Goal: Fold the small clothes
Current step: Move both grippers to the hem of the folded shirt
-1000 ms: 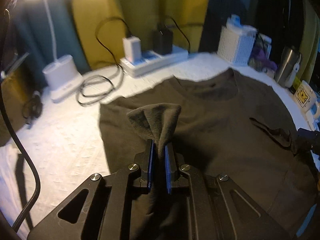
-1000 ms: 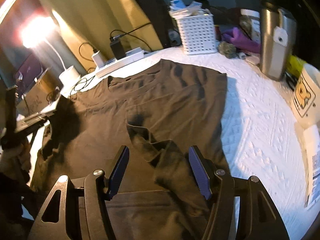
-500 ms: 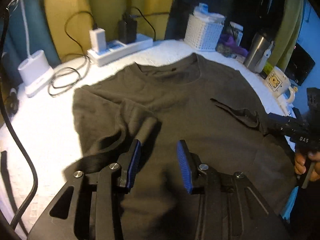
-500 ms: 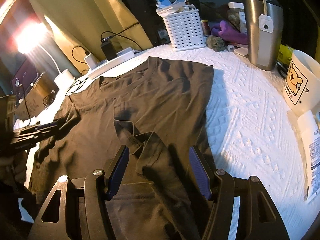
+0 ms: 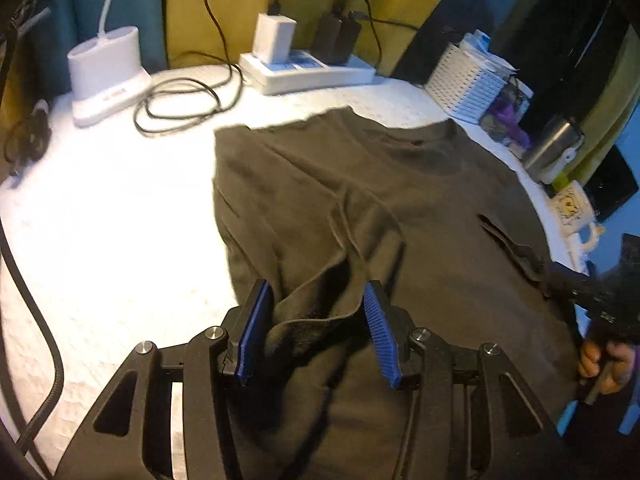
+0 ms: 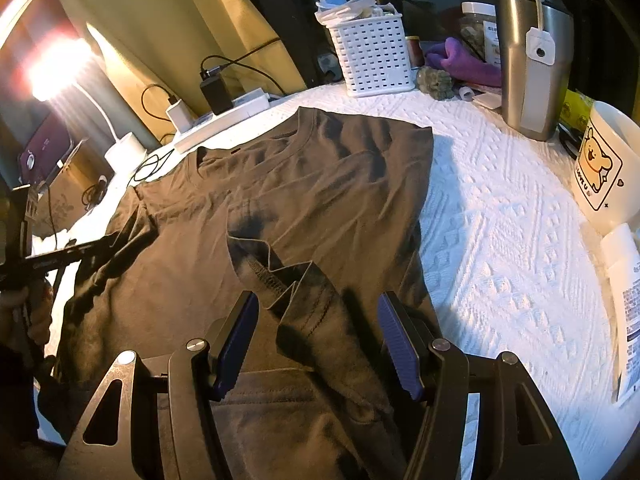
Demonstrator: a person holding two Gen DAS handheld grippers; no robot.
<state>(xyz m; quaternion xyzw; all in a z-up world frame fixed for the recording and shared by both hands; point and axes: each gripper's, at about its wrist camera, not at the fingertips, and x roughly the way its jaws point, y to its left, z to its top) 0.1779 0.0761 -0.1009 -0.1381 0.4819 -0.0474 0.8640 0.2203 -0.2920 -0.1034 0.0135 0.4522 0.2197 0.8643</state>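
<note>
A dark olive T-shirt (image 5: 400, 208) lies flat on the white textured table cover, collar away from me. It also shows in the right wrist view (image 6: 320, 200). Both sleeves are folded inward onto the body. My left gripper (image 5: 316, 328) is open, its blue pads either side of the left sleeve's hem (image 5: 320, 320), not clamping it. My right gripper (image 6: 316, 344) is open over the folded right sleeve (image 6: 296, 292), which lies loose between the fingers. Each gripper shows at the edge of the other's view.
A white power strip (image 5: 308, 74) with chargers and a cable coil (image 5: 180, 108) lie behind the shirt, beside a white lamp base (image 5: 106, 76). A white basket (image 6: 370, 56), steel tumbler (image 6: 532, 60) and bear mug (image 6: 604, 168) stand at the right.
My left gripper was shut on the left sleeve a second ago; it has opened, dropped the sleeve onto the shirt body, and drawn back. My right gripper stays open and has pulled back slightly.
</note>
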